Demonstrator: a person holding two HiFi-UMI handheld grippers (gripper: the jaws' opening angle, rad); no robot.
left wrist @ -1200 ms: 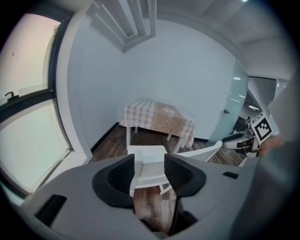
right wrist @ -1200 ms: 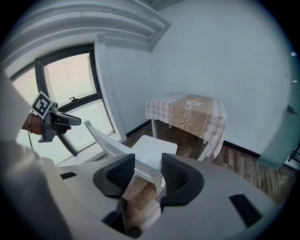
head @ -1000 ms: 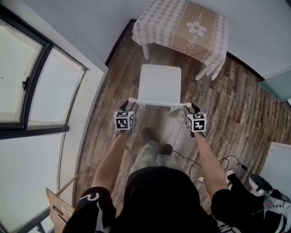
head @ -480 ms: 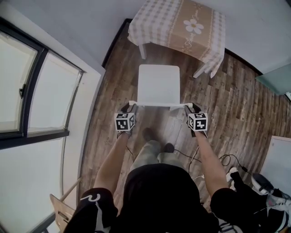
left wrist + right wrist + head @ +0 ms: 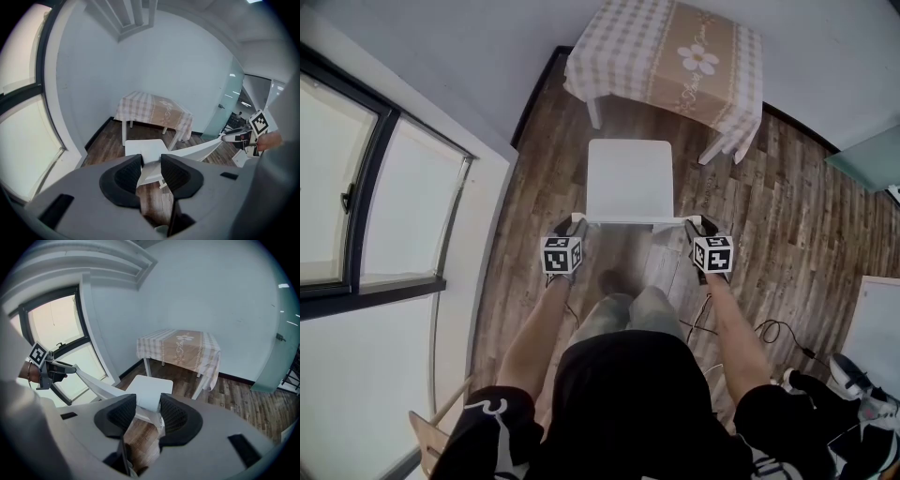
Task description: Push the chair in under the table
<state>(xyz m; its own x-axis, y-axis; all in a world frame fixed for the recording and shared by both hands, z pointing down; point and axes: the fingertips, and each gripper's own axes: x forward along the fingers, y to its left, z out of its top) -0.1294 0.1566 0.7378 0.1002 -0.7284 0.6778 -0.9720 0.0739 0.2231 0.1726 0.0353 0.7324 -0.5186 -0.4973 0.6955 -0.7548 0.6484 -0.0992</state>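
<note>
Standing on the floor (image 5: 787, 216): counter (image 5: 623, 56), cloth-covered, by the wall. Chair (image 5: 628, 178): just short of the counter, seat towards it, no nearer than a second ago. Left gripper (image 5: 576, 224), right gripper (image 5: 692, 228): jaws, wider a second ago, now clamped on the backrest's two ends. Grip made; the push itself looks not yet begun.

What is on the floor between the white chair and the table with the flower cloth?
Nothing. In the head view, only bare wooden floor lies between the chair and the table.
</note>
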